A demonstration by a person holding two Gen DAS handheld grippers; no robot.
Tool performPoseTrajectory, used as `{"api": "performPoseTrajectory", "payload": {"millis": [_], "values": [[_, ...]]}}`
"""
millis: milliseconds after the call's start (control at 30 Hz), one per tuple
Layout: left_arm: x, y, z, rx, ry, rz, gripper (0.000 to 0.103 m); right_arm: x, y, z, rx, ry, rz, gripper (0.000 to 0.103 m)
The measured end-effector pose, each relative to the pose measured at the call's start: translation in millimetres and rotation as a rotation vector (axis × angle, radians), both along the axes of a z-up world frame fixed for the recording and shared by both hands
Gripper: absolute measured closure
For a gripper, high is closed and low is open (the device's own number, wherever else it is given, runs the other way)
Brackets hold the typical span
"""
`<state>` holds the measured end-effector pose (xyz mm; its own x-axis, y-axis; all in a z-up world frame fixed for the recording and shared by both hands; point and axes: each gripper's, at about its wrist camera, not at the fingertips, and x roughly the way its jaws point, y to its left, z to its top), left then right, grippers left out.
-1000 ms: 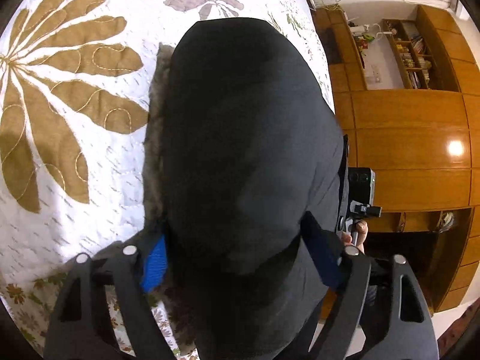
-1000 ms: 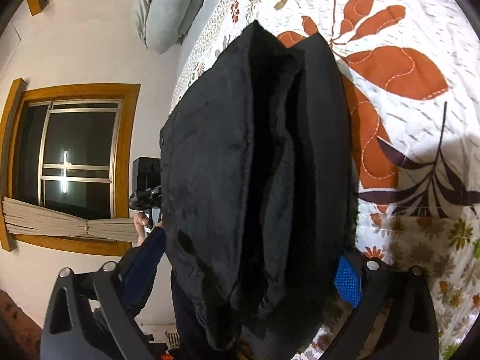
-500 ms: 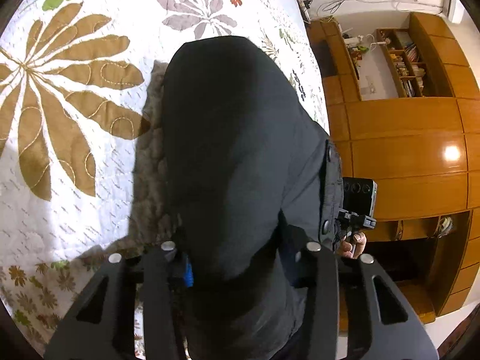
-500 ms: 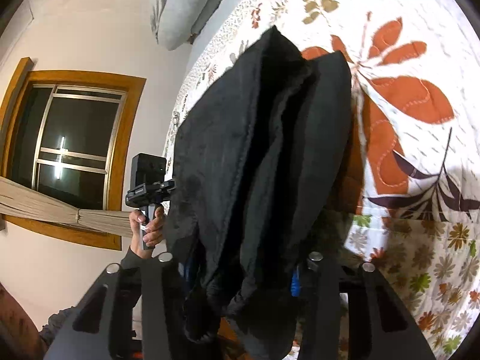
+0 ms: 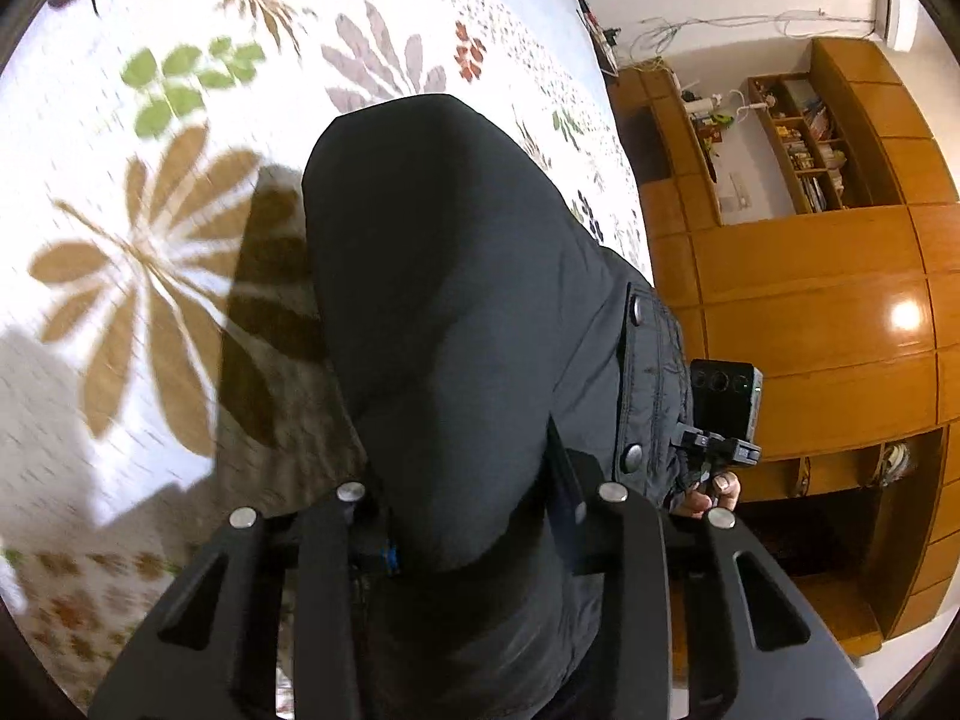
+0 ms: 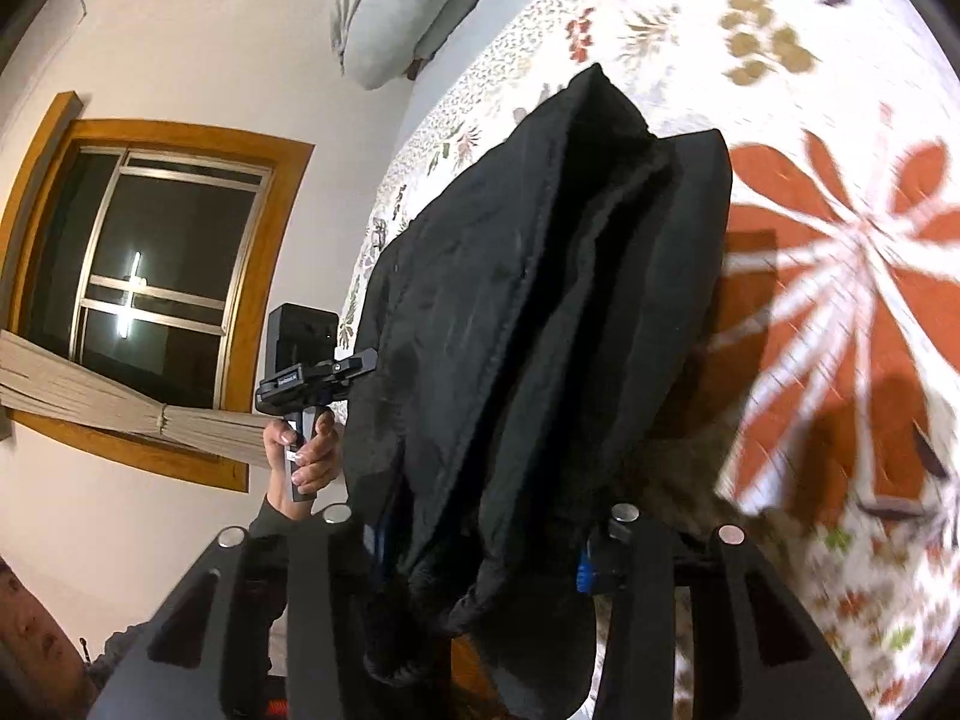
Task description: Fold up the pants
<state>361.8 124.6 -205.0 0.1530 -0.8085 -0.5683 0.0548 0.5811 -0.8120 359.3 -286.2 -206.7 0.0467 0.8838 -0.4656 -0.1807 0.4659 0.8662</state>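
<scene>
The black pants (image 5: 456,312) hang doubled over between both grippers, above a floral quilted bed (image 5: 150,120). My left gripper (image 5: 474,546) is shut on one end of the bundle, its fingers pressed into the fabric. My right gripper (image 6: 480,546) is shut on the other end, where several stacked layers of the pants (image 6: 540,312) show edge-on. The pants' far fold points away toward the bed in both views. The right gripper's camera unit (image 5: 723,408) shows past the pants in the left wrist view, and the left one (image 6: 303,354) in the right wrist view.
The bed's quilt (image 6: 840,240) has large brown and orange leaf prints. Wooden cabinets and shelves (image 5: 810,276) stand past the bed's edge. A window with a wooden frame (image 6: 150,276) and grey pillows (image 6: 402,6) are on the other side.
Both grippers closed from wide open onto the pants bundle and lifted it; the bed now looks farther away and blurred by motion.
</scene>
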Motion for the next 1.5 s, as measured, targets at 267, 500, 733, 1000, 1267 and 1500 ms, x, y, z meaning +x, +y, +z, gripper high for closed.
{"api": "performPoseTrajectory", "payload": {"millis": [267,500,733,1000,1267,1500], "values": [[53.3,42.4,26.1,0.040,-0.034,0.071,0.068,64.8,39.2,21.3,-0.006,-0.051,0.032,0.060],[125.7,73.6,23.4,0.072,-0.020,0.126,0.068,138.6,69.6,22.7,-0.034,-0.078,0.042,0.060],[185.0,93.6,-1.1,0.106,0.024,0.149,0.068,195.5,87.6,0.0,-0.081,-0.066,0.051,0.060],[192.9,96.5,-18.7,0.140,0.040,0.129,0.063,220.0,74.3,-37.0,-0.084,-0.007,0.033,0.060],[179.2,100.1,-11.5,0.136,-0.027,0.177,0.051,213.7,67.3,-46.7,-0.112,0.021,-0.026,0.041],[129.5,127.6,22.6,0.142,-0.157,0.249,0.037,187.9,43.0,-20.6,-0.115,-0.037,-0.082,0.035]]}}
